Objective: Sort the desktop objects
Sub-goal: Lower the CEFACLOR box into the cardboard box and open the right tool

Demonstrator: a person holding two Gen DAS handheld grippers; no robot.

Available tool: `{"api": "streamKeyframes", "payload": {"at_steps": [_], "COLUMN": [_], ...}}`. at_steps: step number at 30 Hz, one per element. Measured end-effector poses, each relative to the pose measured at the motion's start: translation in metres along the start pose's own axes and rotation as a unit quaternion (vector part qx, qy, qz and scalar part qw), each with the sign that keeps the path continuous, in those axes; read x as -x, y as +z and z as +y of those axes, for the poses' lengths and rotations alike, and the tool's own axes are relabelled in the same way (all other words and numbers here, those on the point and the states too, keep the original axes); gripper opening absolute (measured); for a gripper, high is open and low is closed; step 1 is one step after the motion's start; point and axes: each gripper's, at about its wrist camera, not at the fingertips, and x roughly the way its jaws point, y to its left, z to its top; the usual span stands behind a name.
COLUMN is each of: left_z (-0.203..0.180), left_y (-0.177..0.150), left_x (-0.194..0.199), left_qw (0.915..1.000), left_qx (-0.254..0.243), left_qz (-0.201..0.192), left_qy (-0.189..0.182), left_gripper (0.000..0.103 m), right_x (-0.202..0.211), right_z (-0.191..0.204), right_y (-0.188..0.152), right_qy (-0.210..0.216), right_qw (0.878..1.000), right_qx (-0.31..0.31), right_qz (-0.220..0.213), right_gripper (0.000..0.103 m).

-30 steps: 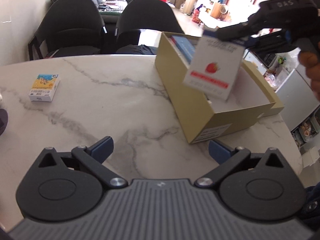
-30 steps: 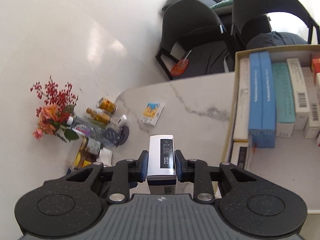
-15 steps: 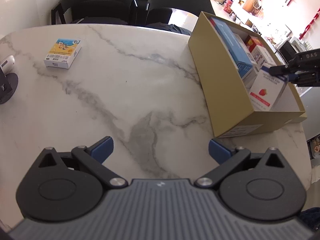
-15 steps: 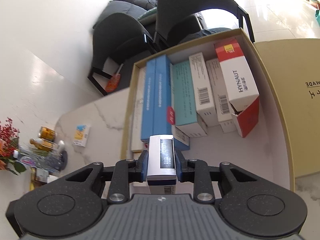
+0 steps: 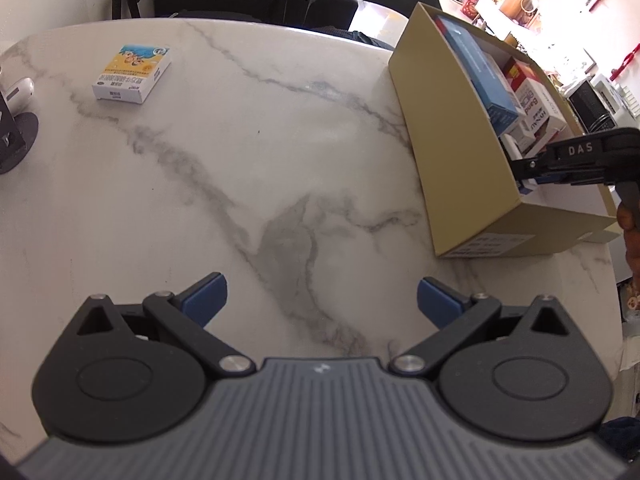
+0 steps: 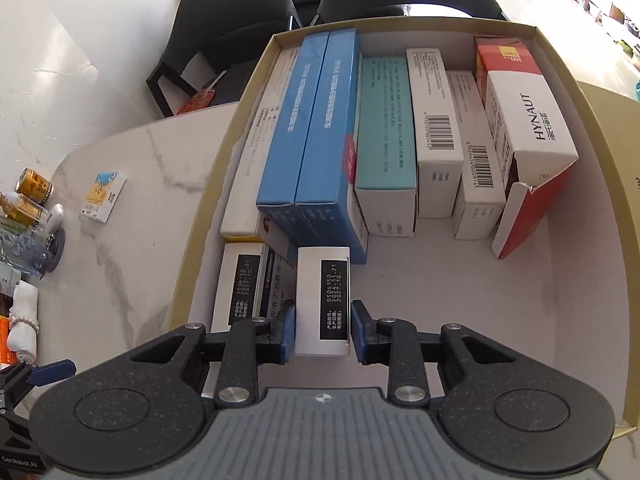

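The right gripper [image 6: 322, 334] has come down into the tan box [image 6: 592, 128], pinching a small white box [image 6: 323, 300] stamped 2027.10. Past it stands a HYNAUT pack [image 6: 532, 120]. The left gripper [image 5: 322, 300] hangs wide over the bench [image 5: 240, 140]; a yellow pack [image 5: 132, 74] lies far off.

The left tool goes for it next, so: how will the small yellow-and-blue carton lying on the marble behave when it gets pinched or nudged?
The small carton looks like thin printed card, so probably light and somewhat crushable under a hard pinch. It lies flat on its broad face, so tipping seems unlikely. On the glossy marble table a nudge would likely slide it rather than roll it.
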Motion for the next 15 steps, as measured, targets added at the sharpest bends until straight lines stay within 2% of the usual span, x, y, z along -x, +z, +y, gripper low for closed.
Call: {"api": "streamKeyframes", "payload": {"at_steps": [5, 9, 12, 15], "left_z": [-0.001, -0.004, -0.006, -0.005], "left_y": [0.002, 0.005, 0.006, 0.005], "left_x": [-0.003, -0.004, -0.005, -0.007], "left_qw": [1.0000, 1.0000, 0.9999, 0.9999], "left_qx": [0.000, -0.005, -0.008, -0.005], "left_qz": [0.002, 0.000, 0.000, 0.002], "left_qy": [-0.004, -0.008, -0.008, -0.009], "left_gripper": [0.103, 0.103, 0.103, 0.103], "right_x": [0.005, 0.004, 0.006, 0.012], "right_z": [0.000, -0.008, -0.015, -0.014], "right_y": [0.011, 0.017, 0.015, 0.007], "right_qy": [0.017, 0.027, 0.034, 0.037], "right_qw": [1.000, 0.997, 0.993, 0.991], "right_qx": [-0.013, -0.072, -0.109, -0.125], "right_qz": [0.013, 0.016, 0.003, -0.034], "right_gripper": [0.031, 0.030, 0.030, 0.030]}}
